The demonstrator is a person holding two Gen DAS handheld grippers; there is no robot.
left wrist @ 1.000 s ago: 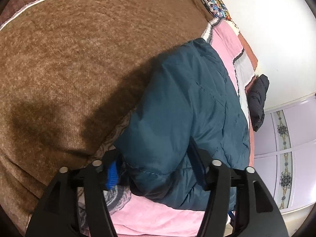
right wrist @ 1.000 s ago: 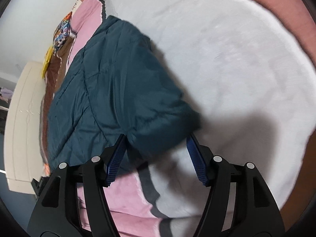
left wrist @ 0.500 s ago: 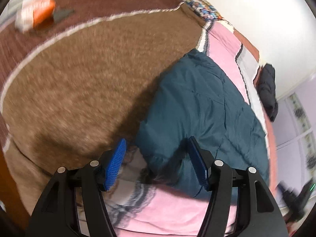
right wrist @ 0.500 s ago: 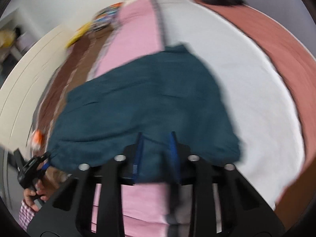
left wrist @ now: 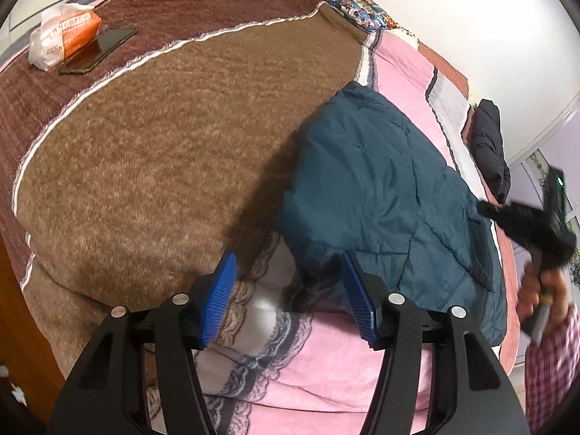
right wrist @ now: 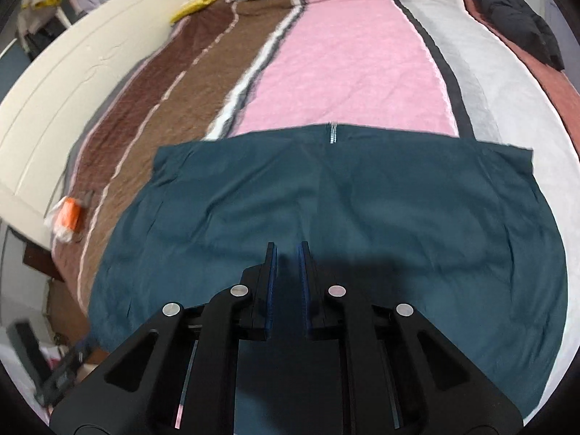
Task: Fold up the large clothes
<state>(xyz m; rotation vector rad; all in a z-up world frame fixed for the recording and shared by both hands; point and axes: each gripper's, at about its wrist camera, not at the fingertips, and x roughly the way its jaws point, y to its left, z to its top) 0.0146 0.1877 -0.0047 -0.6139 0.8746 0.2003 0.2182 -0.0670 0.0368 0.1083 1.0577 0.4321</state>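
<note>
Teal quilted jacket (right wrist: 326,217) lies flat across the striped blanket (right wrist: 344,54), so the right gripper (right wrist: 287,250), almost closed yet pinching no cloth I can confirm, should press it smooth while the left gripper (left wrist: 288,264), 2 fingers spread, takes the near corner.
</note>
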